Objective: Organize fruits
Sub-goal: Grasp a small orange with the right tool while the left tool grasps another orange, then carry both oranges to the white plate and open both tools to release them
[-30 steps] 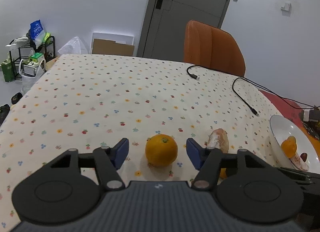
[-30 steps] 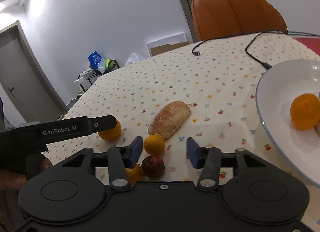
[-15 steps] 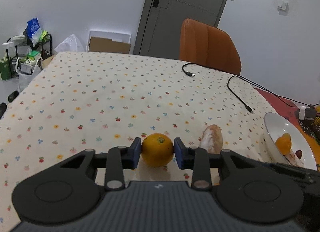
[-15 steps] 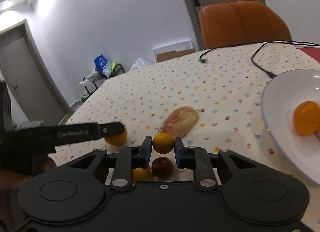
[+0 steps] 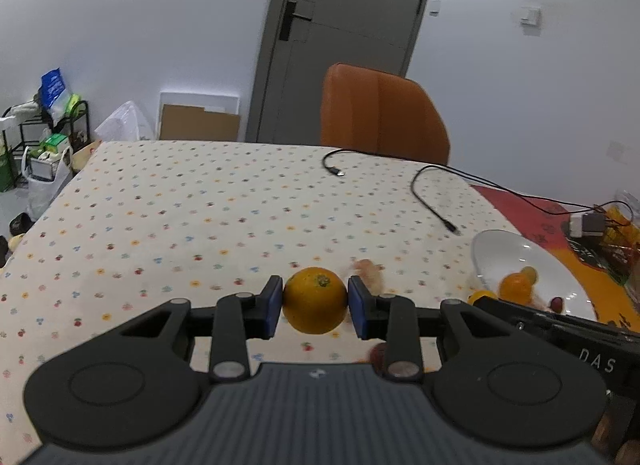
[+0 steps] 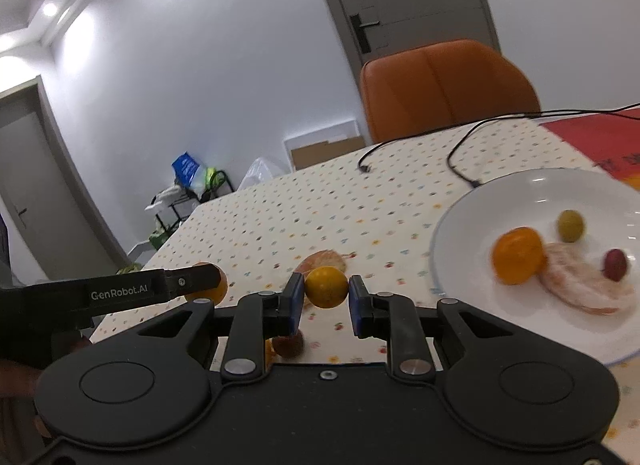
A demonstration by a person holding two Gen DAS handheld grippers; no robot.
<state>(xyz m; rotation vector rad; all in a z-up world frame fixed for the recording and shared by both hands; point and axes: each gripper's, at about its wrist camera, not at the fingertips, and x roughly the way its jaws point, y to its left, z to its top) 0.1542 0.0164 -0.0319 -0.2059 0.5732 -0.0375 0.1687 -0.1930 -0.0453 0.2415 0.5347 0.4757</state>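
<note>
My left gripper is shut on a large orange, held clear above the flowered tablecloth. My right gripper is shut on a small yellow-orange fruit, also lifted off the table. A peeled pomelo segment lies on the cloth behind it, and a dark red fruit sits below the right gripper's left finger. The white plate to the right holds an orange, a green grape, a red grape and a peeled piece. The left gripper's side bar shows at the left of the right wrist view.
Two black cables lie across the far right of the table. An orange chair stands at the far edge. A red mat with a charger and clutter lies beyond the plate. The left half of the tablecloth carries nothing.
Both grippers went from open to shut on their fruits, then rose from the table. The right gripper has swung toward the plate, which now shows more fully.
</note>
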